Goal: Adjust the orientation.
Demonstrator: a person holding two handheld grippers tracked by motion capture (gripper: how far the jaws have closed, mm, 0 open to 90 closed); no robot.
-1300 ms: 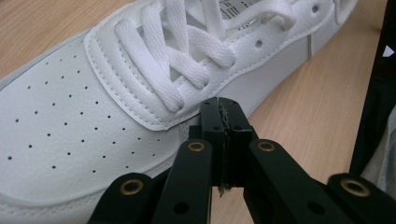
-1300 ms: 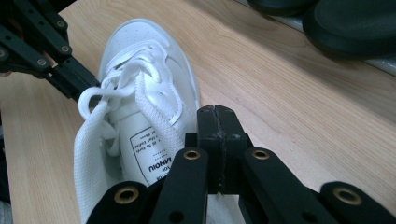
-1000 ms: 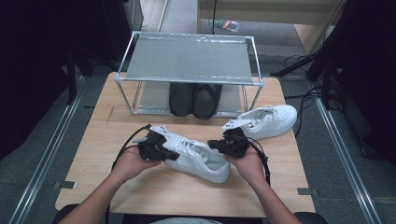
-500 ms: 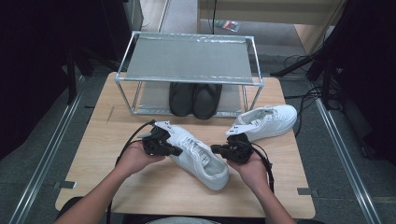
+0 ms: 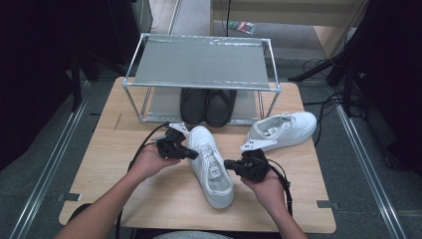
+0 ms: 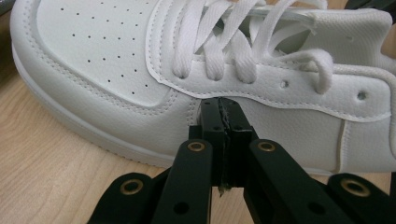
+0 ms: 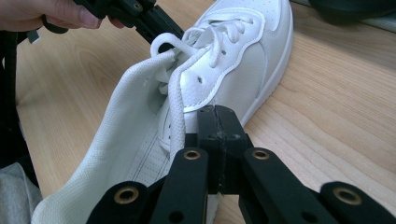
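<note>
A white lace-up sneaker (image 5: 211, 164) lies in the middle of the wooden table (image 5: 114, 149), toe toward the rack and heel toward me. My left gripper (image 5: 195, 155) is shut, its tips (image 6: 223, 105) pressed against the sneaker's side (image 6: 116, 70) just below the laces. On the other side, my right gripper (image 5: 227, 164) is shut too, with its tips (image 7: 217, 114) at the sneaker's collar (image 7: 243, 51). A loose lace (image 7: 175, 116) runs down beside the right jaws. The left gripper (image 7: 140, 16) and its hand are also seen across the sneaker.
A second white sneaker (image 5: 283, 127) lies on the table to the right. A metal two-tier rack (image 5: 199, 62) stands at the back, with a pair of black shoes (image 5: 208, 105) on its lower shelf. Cables trail from both grippers.
The sneaker has been turned from a diagonal lie to point at the rack. The left gripper shifted right and up, the right gripper slightly toward me.
</note>
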